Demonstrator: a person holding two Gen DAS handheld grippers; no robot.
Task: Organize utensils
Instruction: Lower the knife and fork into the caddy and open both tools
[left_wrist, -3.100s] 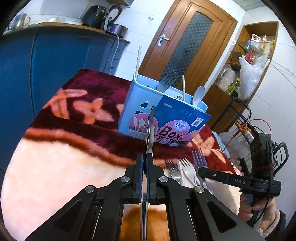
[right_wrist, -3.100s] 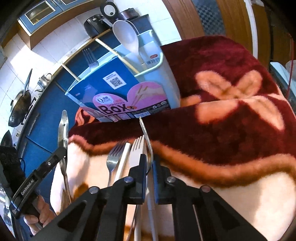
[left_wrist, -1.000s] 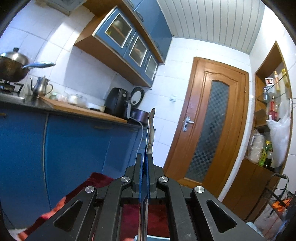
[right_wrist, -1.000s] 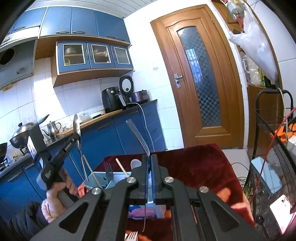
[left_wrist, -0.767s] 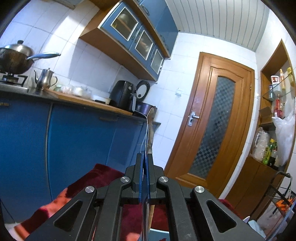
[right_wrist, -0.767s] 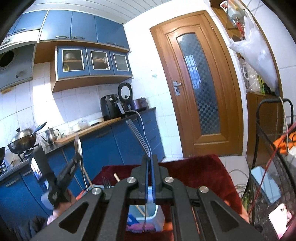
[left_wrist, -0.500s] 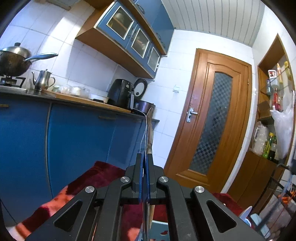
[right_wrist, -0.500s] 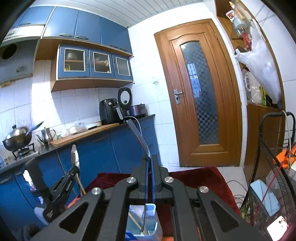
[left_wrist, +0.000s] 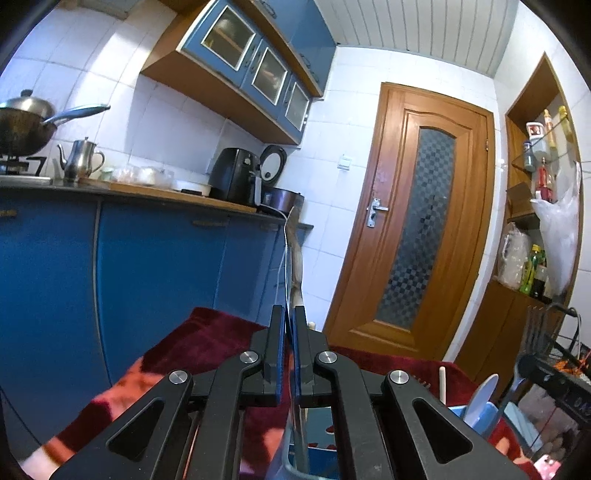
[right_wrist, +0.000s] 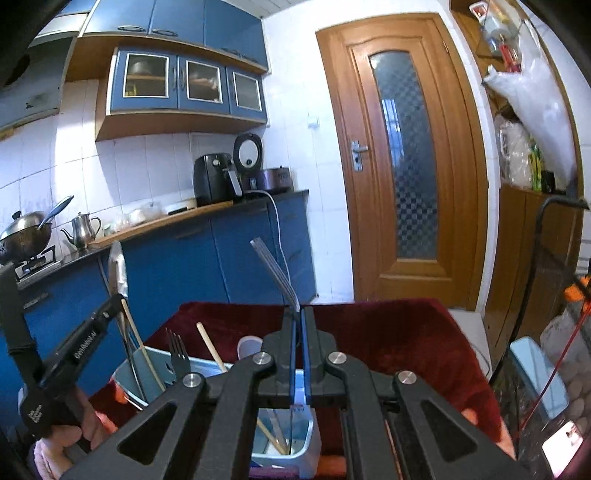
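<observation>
My left gripper (left_wrist: 290, 314) is shut on a metal spoon (left_wrist: 294, 258) held upright, bowl up, its handle reaching down into the light blue utensil holder (left_wrist: 480, 421) below. My right gripper (right_wrist: 298, 314) is shut on a metal fork (right_wrist: 275, 273), tines up, its handle pointing down into the same holder (right_wrist: 306, 448). In the right wrist view the left gripper (right_wrist: 110, 306) with its spoon (right_wrist: 117, 273) stands over the holder's left end. The holder holds a dark fork (right_wrist: 178, 356), chopsticks (right_wrist: 211, 347) and a pale spoon (left_wrist: 480, 398).
The holder stands on a dark red patterned blanket (right_wrist: 388, 332). Blue kitchen cabinets (left_wrist: 147, 266) and a countertop with an air fryer (left_wrist: 236, 181) lie behind. A wooden door (left_wrist: 417, 236) is at the back, and a wire rack (right_wrist: 554, 314) on the right.
Both grippers have lifted their utensils from the blanket, turned them upright and come over the holder. In the last second both have sunk lower toward the holder.
</observation>
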